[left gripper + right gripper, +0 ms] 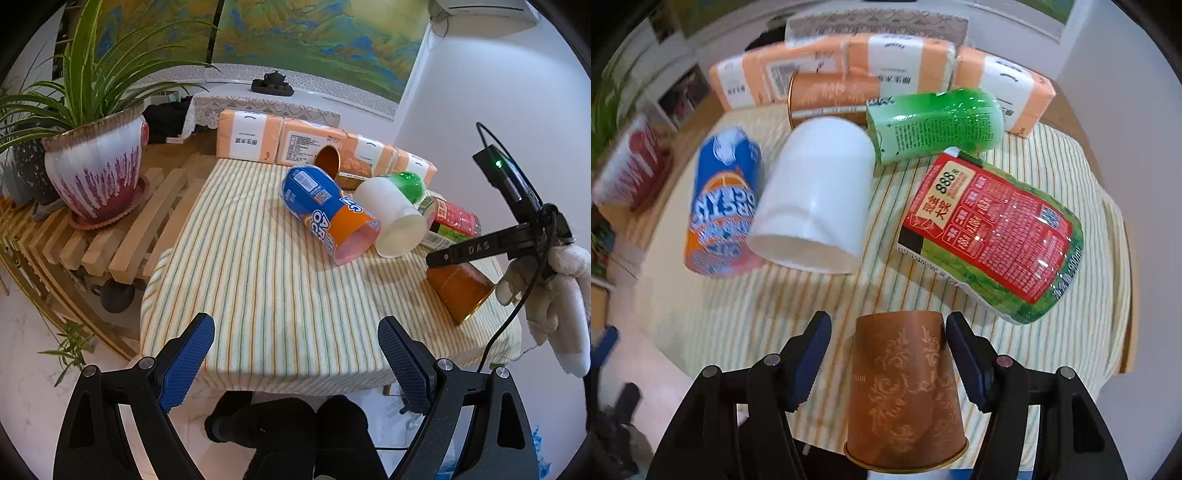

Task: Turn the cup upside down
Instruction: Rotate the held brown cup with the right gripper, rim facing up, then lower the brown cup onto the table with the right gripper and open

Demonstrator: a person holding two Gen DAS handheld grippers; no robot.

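A brown paper cup (905,395) with a pale floral pattern lies on the striped cloth, rim toward the camera, between the fingers of my right gripper (886,354). The jaws are open; the right finger (964,354) is close to or touching the cup, the left stands apart. In the left wrist view the same cup (460,291) lies at the table's right edge under the right gripper (443,258). My left gripper (295,350) is open and empty over the table's front edge. A white cup (816,195) lies on its side mid-table.
A blue-orange cup (325,210), a green bottle (934,125), a red-green bottle (993,236) and a second brown cup (831,96) lie on the striped cloth (258,295). Orange tissue packs (251,136) line the back. A potted plant (96,166) stands on a slatted bench at left.
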